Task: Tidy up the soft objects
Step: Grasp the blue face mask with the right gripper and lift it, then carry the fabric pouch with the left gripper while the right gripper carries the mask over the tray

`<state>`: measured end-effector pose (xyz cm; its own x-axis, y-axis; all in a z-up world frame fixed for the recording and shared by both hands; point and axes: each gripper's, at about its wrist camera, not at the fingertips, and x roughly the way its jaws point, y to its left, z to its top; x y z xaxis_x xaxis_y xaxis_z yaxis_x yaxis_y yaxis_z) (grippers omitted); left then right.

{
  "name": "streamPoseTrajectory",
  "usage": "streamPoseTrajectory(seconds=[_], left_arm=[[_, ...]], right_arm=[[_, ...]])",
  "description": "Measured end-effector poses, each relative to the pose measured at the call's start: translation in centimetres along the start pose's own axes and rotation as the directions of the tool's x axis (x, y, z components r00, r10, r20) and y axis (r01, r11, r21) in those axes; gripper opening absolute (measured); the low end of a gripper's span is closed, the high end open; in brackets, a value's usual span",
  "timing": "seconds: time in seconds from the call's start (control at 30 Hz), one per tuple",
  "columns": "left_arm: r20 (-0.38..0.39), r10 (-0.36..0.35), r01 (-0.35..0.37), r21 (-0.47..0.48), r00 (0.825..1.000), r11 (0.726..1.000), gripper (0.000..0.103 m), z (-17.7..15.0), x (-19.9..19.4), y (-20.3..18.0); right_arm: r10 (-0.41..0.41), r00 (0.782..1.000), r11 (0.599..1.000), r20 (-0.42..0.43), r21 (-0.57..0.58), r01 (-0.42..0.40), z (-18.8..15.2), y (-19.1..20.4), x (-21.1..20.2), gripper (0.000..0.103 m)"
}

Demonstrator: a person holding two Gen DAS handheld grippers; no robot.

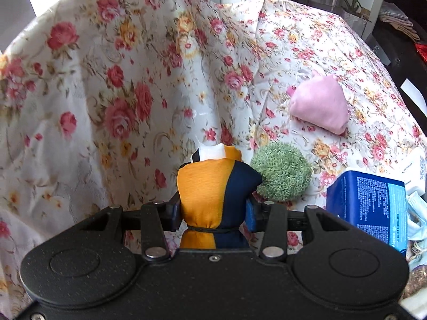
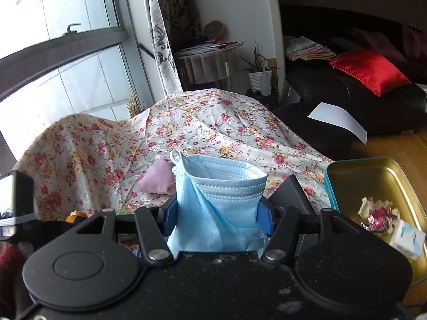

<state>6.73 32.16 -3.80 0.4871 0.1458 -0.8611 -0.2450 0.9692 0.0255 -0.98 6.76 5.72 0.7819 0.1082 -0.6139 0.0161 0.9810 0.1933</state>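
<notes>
The blue face mask sits pinched in my right claw, crumpled upright between the blue pads, its ear loop poking up at the top left. What my next move turns on is the gold tin: it lies just off to the right of this claw and slightly ahead, open side up, with a crumpled wrapper and a small white packet already in it. I judge the mask goes there, so it calls for a short swing rightward, not forward.

My left claw is clamped on the orange-and-navy pouch, which stands upright, its tied neck at the pads. Just ahead and right of it rests the green scrubber, nearly touching the pouch; further ahead and right lies the pink pouch on the flowered cloth. A blue packet sits close on the right. The right claw is the nearer to the tin.
</notes>
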Motion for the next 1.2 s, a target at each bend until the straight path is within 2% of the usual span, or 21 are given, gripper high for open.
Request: streamPoseTrajectory(seconds=[0.17,0.3,0.43,0.53,0.63,0.77,1.03,1.2], left_arm=[[0.02,0.024,-0.024,0.011,1.0,1.0,0.044,-0.3,-0.3,-0.1],[0.061,0.066,-0.068,0.032,0.996,0.997,0.044,-0.7,-0.4,-0.3],[0.103,0.118,-0.125,0.064,0.988,0.99,0.044,-1.1,-0.6,-0.8],[0.095,0.14,-0.148,0.086,0.986,0.985,0.044,-1.4,-0.8,-1.0],[0.074,0.134,-0.141,0.093,0.988,0.986,0.044,-1.5,-1.6,-1.2],[0.083,0.133,-0.142,0.116,0.988,0.983,0.044,-1.9,-3.2,-1.9],[0.094,0.105,-0.119,0.158,0.99,0.98,0.044,-2.7,-6.1,-3.9],[0.095,0.094,-0.111,0.187,0.991,0.976,0.044,-3.1,-7.0,-5.3]], right_arm=[[0.076,0.997,0.997,0.0,0.034,-0.076,-0.8,0.2,-2.3,0.058],[0.147,0.989,0.989,-0.004,0.014,-0.147,-1.7,1.6,-3.7,0.059],[0.218,0.976,0.976,-0.028,-0.012,-0.218,-2.9,3.2,-4.8,0.059],[0.259,0.964,0.965,-0.059,-0.026,-0.26,-3.8,3.9,-5.5,0.059],[0.278,0.957,0.959,-0.082,-0.039,-0.282,-4.7,3.9,-6.3,0.059],[0.29,0.953,0.953,-0.092,-0.068,-0.297,-6.0,3.1,-7.9,0.059],[0.255,0.965,0.962,-0.052,-0.084,-0.259,-7.6,0.1,-10.6,0.059],[0.267,0.963,0.962,-0.038,-0.054,-0.269,-7.3,-1.3,-10.7,0.06]])
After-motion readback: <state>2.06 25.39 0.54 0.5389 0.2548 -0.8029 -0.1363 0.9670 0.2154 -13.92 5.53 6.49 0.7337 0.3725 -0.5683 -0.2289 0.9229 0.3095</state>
